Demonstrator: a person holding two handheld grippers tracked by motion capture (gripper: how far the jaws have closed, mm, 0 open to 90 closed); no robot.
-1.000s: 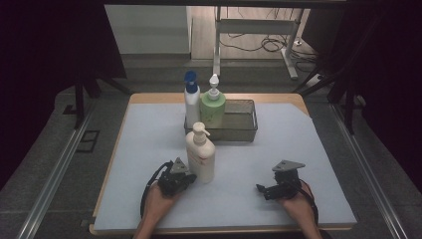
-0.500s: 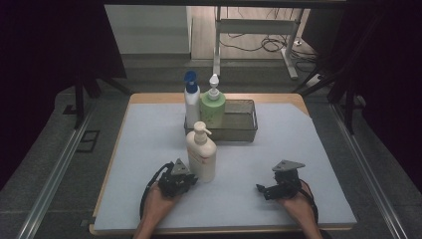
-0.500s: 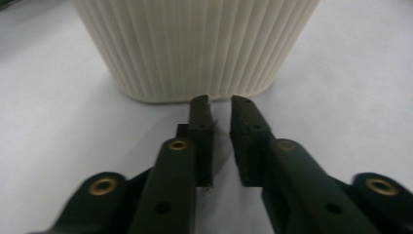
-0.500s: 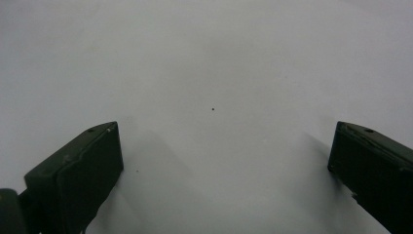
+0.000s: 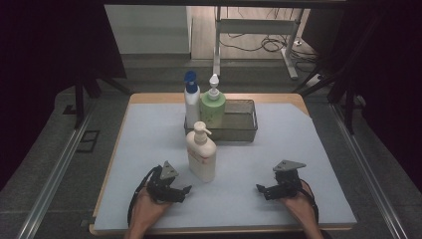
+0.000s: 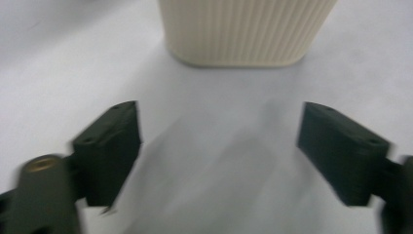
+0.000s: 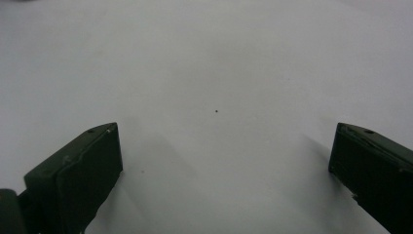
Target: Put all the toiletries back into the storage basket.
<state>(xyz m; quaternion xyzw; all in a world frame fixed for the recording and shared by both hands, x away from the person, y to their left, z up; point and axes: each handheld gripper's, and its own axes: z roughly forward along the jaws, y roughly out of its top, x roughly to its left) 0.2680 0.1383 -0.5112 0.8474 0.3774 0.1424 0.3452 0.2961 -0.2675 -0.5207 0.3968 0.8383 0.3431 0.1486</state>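
A cream pump bottle [image 5: 201, 154] stands upright on the pale blue mat [image 5: 308, 144], in front of a dark mesh basket [image 5: 239, 122]. Inside the basket's left end stand a white bottle with a blue pump [image 5: 191, 102] and a green pump bottle [image 5: 212, 108]. My left gripper [image 5: 185, 191] rests on the mat just left of and nearer than the cream bottle, open. In the left gripper view the bottle's ribbed cream base [image 6: 246, 31] stands ahead of the spread jaws, untouched. My right gripper [image 5: 261, 189] lies low at the front right, open over bare mat [image 7: 214, 87].
The mat covers a wooden tabletop [image 5: 149, 97] whose edge shows at the back and left. Metal rails [image 5: 54, 169] run along both sides of the table. A metal stand and cables [image 5: 259, 40] sit on the floor beyond the table.
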